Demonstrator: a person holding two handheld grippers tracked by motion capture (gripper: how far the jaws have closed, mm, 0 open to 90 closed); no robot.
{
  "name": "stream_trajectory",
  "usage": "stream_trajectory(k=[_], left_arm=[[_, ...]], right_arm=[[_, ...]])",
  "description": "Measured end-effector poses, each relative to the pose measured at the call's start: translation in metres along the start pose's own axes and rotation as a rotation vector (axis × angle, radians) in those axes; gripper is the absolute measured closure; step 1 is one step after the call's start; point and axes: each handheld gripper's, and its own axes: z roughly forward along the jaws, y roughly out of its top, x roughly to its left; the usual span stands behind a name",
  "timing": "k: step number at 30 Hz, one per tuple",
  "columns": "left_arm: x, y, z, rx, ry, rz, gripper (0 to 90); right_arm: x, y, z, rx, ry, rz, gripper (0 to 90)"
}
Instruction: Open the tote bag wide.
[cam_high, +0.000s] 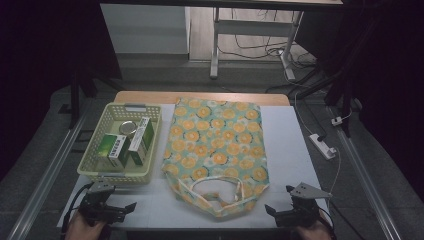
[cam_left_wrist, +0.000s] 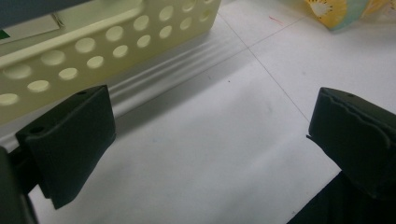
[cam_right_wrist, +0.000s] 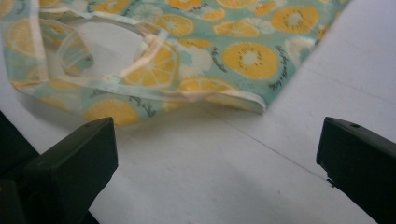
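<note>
The left tool (cam_high: 131, 206) is hovering released, jaws spread wide, over the near left corner of the white bench (cam_high: 295, 150), just in front of the cream basket (cam_high: 95, 170). The basket is holding green and white boxes (cam_high: 131, 142) and a small round tin (cam_high: 127, 128). The fruit-print bag (cam_high: 217, 145) is lying flat mid-bench, handles (cam_high: 215, 187) toward the person. The right tool (cam_high: 270, 210) is hanging released near the bag's front corner, touching nothing.

Bag (cam_right_wrist: 247, 56) print: small dark script beside the fruit slices, illegible.
Boxes (cam_high: 131, 142) in basket (cam_high: 95, 172): label text too small to read.
</note>
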Motion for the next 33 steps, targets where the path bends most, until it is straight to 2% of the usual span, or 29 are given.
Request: stream_trajectory(k=[4,8,17,26,33], left_arm=[[0.000,0.000,0.000,0.002,0.002,-0.002,0.9],[0.001,0.000,0.000,0.000,-0.004,-0.008,0.9],[0.003,0.000,-0.001,-0.009,-0.017,-0.015,0.8],[0.003,0.000,0.000,-0.006,-0.022,-0.015,0.8],[0.003,0.000,0.000,-0.002,-0.023,-0.019,0.7]], right_arm=[[0.002,0.000,0.003,0.007,0.014,-0.019,0.0],[0.005,0.003,0.005,-0.013,0.039,-0.041,0.0],[0.018,0.017,0.011,-0.014,0.086,-0.084,0.0],[0.029,0.025,0.023,0.038,0.137,-0.111,0.0],[0.047,0.032,0.033,0.053,0.190,-0.142,0.0]])
